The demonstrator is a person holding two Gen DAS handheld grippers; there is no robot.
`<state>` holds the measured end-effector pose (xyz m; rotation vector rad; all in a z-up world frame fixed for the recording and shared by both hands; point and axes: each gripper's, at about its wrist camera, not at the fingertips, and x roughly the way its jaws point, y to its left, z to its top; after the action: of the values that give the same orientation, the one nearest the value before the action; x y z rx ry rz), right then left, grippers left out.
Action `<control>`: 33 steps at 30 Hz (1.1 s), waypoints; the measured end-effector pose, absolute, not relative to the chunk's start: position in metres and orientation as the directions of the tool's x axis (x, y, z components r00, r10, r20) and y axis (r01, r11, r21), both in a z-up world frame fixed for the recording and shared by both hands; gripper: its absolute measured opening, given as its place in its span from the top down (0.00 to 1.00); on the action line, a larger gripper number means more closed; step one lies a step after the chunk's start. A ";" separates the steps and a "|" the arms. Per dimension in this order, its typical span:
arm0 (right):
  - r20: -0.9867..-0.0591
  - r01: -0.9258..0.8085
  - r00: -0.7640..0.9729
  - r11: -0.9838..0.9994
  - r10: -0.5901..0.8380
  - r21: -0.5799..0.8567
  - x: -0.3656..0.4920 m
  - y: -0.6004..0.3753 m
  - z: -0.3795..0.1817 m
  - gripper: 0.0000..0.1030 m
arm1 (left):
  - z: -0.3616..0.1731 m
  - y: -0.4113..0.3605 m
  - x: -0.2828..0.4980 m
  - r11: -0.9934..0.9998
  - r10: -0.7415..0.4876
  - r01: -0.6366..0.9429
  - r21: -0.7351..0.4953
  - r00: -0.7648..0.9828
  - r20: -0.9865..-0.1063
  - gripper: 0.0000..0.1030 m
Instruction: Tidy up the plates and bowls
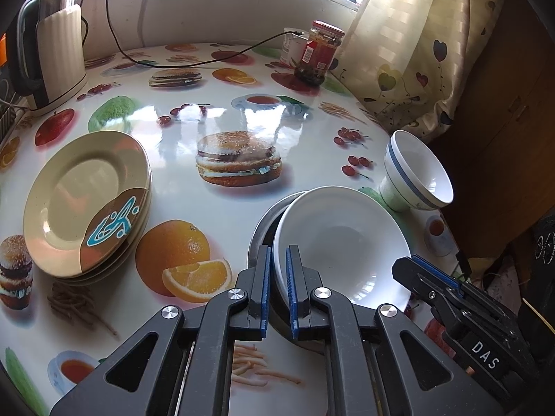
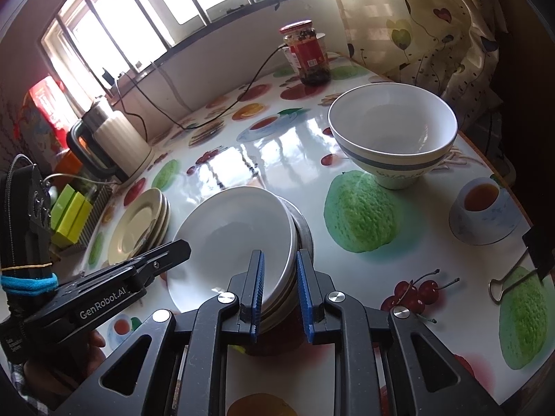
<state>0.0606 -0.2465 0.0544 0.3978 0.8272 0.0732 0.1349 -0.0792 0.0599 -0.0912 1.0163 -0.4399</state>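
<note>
Glossy food-print table (image 1: 222,208) carries: tan plate stack (image 1: 86,201) left, white bowls on a metal dish (image 1: 258,239) centre, blue-banded bowls (image 1: 416,173) right, jar (image 1: 321,52), kettle (image 1: 57,52) and cable (image 1: 194,64) at back.

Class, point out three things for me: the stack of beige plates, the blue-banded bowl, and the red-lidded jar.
beige plates (image 1: 79,190), left wrist view, top plate's centre
blue-banded bowl (image 2: 392,131), right wrist view, inside wall
red-lidded jar (image 1: 321,53), left wrist view, its label

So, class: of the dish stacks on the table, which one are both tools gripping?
The white shallow bowls, nearest the tools; the tan plates and blue-banded bowls stand untouched.
</note>
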 end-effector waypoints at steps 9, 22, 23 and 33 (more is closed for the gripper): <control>-0.699 0.110 0.690 0.927 0.188 0.359 0.060 -0.254 0.061 0.68 | 0.071 -0.077 0.135 0.918 -0.374 0.311 -0.244 0.479 -0.795 0.85; -0.676 0.152 0.728 0.935 0.114 0.321 0.064 -0.283 0.079 0.53 | 0.104 -0.104 0.149 0.909 -0.369 0.379 -0.174 0.538 -0.757 0.74; -0.674 0.155 0.731 0.936 0.107 0.316 0.065 -0.286 0.081 0.52 | 0.105 -0.107 0.151 0.906 -0.373 0.385 -0.174 0.536 -0.757 0.74; -0.677 0.207 0.735 0.939 0.036 0.275 0.075 -0.315 0.088 0.51 | 0.107 -0.141 0.172 0.892 -0.385 0.422 -0.164 0.516 -0.765 0.74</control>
<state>0.0755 -0.3151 0.0882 0.3465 0.7423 -0.0965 0.1722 -0.1410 0.1070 0.0449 0.9073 -0.4843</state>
